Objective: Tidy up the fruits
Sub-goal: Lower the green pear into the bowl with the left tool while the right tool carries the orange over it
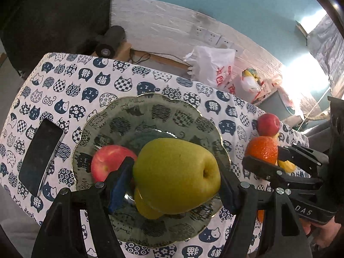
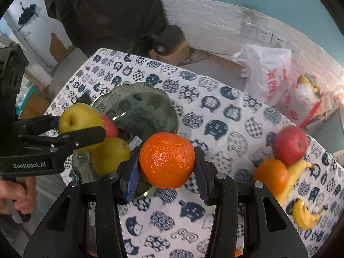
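Left wrist view only: dark phone (image 1: 39,158) on the cat-print tablecloth (image 1: 150,81), left of plate. Right wrist view only: 2 bananas (image 2: 305,212) at cloth's right edge.

Glass plate (image 1: 163,116) holds 1 red apple (image 1: 107,161) + 1 yellow-green pear (image 2: 110,155).

Left gripper (image 1: 174,176): fingers approx. half open, clamped on a second pear (image 1: 176,172), over plate.

Right gripper (image 2: 166,167): narrower gap, clamped on an orange (image 2: 166,159), above cloth just beside plate rim.

Loose on cloth w/ bananas: second apple (image 2: 290,145), second orange (image 2: 271,176).
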Available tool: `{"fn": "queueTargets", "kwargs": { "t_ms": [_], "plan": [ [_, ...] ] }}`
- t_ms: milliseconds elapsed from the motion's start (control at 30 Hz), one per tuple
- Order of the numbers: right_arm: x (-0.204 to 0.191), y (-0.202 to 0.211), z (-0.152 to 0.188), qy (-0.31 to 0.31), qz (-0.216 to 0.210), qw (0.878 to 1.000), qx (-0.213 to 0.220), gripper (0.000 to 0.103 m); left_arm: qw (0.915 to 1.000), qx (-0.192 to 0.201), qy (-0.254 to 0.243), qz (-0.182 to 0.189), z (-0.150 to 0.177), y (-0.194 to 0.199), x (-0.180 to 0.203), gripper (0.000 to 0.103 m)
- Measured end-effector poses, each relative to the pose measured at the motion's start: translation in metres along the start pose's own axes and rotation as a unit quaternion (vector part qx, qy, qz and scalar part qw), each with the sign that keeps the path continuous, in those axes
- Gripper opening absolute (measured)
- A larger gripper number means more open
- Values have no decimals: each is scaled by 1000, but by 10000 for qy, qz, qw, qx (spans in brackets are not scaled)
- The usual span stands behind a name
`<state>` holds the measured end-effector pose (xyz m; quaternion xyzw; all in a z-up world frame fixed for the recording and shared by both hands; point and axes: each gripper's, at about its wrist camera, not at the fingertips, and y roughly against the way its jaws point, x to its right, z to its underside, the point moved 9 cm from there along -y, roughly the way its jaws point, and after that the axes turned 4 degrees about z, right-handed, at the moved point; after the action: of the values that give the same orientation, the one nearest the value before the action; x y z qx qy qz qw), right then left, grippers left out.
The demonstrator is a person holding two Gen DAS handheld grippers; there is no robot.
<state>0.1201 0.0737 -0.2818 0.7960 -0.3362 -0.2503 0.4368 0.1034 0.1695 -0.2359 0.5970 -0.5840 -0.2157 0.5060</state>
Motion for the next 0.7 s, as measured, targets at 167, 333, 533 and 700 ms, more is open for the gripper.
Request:
{"fn": "queueTargets", "kwargs": {
  "t_ms": [167,333,533,700],
  "plan": [
    [-11,-14,-2,40,-141,9998,-102,46,10000,-31,61,-12,-4,-7,-8,74],
    [-18,-30,1,114,-132,9995,-245,46,9998,-98,153,-13,-8,-17,-15,74],
    [-24,-42,3,162,-128,9992,-338,46,9991,-211,371,79,-7,-28,-22,74],
    [-27,-47,2,154,-149,9991,-368,46,9989,-225,415,55,-7,-30,-22,74]
  ]
}}
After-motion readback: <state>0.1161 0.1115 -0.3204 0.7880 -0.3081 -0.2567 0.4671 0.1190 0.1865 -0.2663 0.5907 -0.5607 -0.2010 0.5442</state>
